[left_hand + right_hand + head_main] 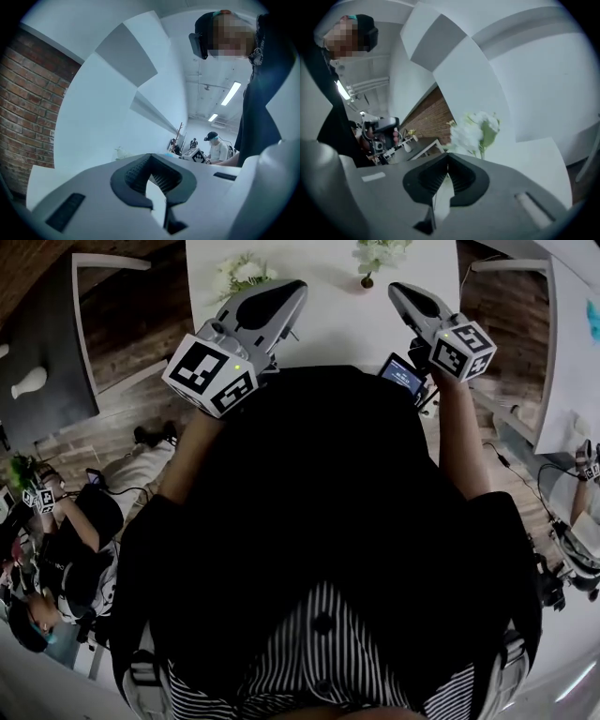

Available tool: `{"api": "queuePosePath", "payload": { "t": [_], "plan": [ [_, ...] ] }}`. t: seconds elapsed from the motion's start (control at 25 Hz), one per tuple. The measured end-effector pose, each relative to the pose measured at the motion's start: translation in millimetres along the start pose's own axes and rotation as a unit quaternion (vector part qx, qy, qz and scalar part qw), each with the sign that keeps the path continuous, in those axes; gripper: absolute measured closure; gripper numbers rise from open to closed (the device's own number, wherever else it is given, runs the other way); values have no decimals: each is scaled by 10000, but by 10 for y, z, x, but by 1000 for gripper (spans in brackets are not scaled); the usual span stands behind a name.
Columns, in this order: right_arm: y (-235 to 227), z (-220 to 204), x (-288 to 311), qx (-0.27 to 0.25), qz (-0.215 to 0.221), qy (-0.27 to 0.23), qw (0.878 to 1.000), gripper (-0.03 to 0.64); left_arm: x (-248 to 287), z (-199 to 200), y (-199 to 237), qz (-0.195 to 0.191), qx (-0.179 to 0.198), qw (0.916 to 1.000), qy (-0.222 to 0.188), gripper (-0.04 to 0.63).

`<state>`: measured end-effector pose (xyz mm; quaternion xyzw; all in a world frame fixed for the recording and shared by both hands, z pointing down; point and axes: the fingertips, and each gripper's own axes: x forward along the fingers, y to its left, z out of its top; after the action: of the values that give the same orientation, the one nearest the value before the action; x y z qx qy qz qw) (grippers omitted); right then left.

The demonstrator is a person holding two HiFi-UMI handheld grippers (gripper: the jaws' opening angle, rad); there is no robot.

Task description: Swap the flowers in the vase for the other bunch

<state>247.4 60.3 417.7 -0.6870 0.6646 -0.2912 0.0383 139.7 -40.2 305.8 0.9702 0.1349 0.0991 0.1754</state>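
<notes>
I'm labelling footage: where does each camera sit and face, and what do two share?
Head view: person's head, steeply down onto white table; black top, arms, left gripper, right gripper show.
Left gripper view: on that gripper, along shut jaws toward a white wall; torso at right.
Right gripper view: on that gripper, along shut jaws at white flowers; torso at left.
Shared: head and right gripper views show white flowers.

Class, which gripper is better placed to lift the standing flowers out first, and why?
Right, probably: the right gripper faces the upright flowers just ahead; the left gripper sits nearer the other bunch.
</notes>
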Motion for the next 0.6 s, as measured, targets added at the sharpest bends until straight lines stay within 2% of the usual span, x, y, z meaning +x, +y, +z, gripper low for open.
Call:
{"api": "queuePosePath", "payload": {
  "t": [0.12,0.28,0.6],
  "plan": [
    [361,391,-38,-158,368,-278,9988,614,62,47,13,-130,63,9999,-89,591],
    [765,762,-102,-342,648,-561,9957,614,94,200,-51,-255,60,9996,-91,591],
    [1363,1105,-57,-521,1117,-665,9901,615,-6,406,-176,-331,148,9991,-200,591]
  ]
}}
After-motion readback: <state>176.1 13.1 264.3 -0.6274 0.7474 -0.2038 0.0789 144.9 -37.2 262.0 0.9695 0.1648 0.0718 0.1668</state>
